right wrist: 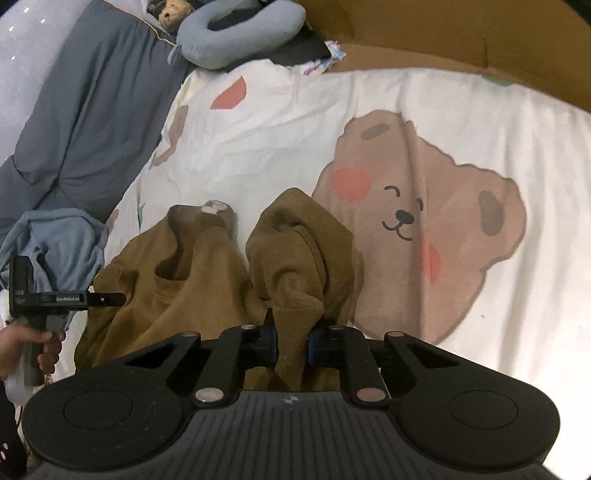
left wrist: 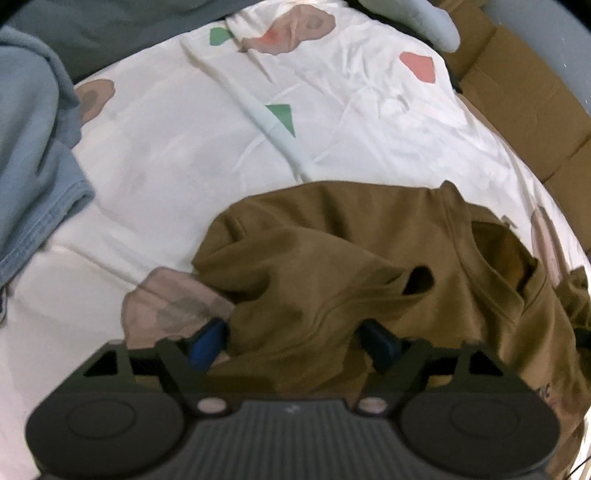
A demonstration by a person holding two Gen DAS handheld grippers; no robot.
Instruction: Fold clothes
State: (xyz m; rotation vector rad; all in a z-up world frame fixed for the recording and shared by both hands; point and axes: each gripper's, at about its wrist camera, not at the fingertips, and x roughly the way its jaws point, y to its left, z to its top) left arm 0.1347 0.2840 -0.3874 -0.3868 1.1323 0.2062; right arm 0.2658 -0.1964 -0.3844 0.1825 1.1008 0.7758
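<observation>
A brown T-shirt (left wrist: 332,258) lies crumpled on a white bear-print bed sheet (left wrist: 166,166). In the left wrist view my left gripper (left wrist: 295,339) has its blue pads wide apart, with shirt fabric bunched between and over them. In the right wrist view my right gripper (right wrist: 291,339) is shut on a gathered fold of the same brown T-shirt (right wrist: 295,258), which rises in a hump ahead of the fingers. The shirt's neck opening (right wrist: 173,266) lies to the left. The left gripper also shows in the right wrist view (right wrist: 107,299), at the shirt's left edge.
A light blue garment (left wrist: 33,166) lies at the left on the sheet, also in the right wrist view (right wrist: 62,240). A grey quilt (right wrist: 81,110) and a blue-grey neck pillow (right wrist: 240,33) lie behind. Brown cardboard (right wrist: 443,37) borders the sheet's far side.
</observation>
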